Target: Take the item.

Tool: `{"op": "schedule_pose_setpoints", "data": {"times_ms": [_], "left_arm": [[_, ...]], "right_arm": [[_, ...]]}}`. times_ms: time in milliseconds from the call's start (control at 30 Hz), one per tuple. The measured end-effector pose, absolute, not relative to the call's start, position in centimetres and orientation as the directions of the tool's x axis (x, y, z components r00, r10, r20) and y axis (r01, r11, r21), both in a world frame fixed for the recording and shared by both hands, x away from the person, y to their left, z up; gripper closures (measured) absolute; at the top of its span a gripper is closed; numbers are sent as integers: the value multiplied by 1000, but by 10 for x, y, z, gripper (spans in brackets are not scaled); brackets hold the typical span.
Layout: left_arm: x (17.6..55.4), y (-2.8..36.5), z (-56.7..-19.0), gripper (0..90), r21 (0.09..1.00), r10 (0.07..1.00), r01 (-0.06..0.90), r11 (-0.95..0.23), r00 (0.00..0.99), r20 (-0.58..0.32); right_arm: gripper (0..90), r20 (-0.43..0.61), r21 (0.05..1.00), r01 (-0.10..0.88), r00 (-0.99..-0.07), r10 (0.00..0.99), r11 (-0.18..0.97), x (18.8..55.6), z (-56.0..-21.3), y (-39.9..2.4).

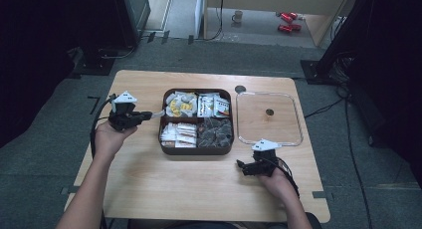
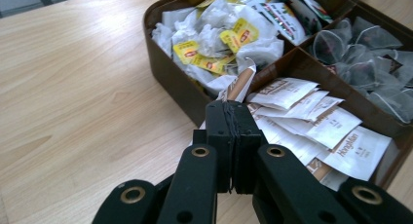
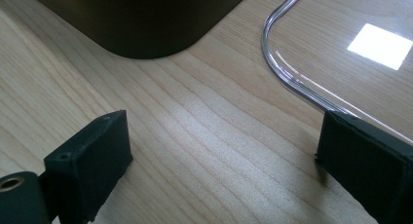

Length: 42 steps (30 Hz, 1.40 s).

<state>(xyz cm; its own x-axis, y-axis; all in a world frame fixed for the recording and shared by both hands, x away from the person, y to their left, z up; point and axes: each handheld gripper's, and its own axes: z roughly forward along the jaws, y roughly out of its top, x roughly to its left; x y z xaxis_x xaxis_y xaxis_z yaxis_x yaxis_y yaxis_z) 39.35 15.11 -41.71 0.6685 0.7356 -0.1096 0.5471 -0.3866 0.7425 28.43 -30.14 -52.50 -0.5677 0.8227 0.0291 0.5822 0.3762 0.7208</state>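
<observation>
While my left gripper (image 1: 149,115) sits at the left wall of the brown box (image 1: 196,150), its jaws are pressed fully together on one slim sachet (image 2: 239,84), as the left gripper view shows. That sachet is brown with white crimped ends. It sticks out beyond the jaw tips and its long axis runs on from them, up and slightly right, toward the compartment of yellow-tagged tea bags (image 2: 216,39). Its far end hangs over the divider between that compartment and the nearer one holding white paper sachets (image 2: 316,131).

From the high view, I judge the sachet to be clear of the pile rather than resting in it, though I cannot tell whether its far tip touches the bags beneath.

Moving right, the box has four compartments. Dark mesh pouches (image 1: 216,132) fill the near right one. Just beside the box's right wall lies the clear lid (image 1: 269,118), flat on the wooden table (image 1: 199,189).

My right gripper (image 1: 244,167) rests on the table near the lid's near left corner, well apart from the sachet. Its jaws stand wide apart with bare wood between them. One pad (image 3: 363,160) is at the lid's rim; whether it touches is unclear.

The left hand alone has the sachet. Any onward move runs from the box's left edge.
</observation>
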Motion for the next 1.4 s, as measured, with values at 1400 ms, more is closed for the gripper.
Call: {"op": "schedule_pose_setpoints", "data": {"times_ms": [1400], "left_arm": [[416, 170, -478, 888, 701, 825, 634, -327, 553, -116]], "right_arm": [[55, 29, 721, 582, -567, 823, 376, 284, -525, -301]]}}
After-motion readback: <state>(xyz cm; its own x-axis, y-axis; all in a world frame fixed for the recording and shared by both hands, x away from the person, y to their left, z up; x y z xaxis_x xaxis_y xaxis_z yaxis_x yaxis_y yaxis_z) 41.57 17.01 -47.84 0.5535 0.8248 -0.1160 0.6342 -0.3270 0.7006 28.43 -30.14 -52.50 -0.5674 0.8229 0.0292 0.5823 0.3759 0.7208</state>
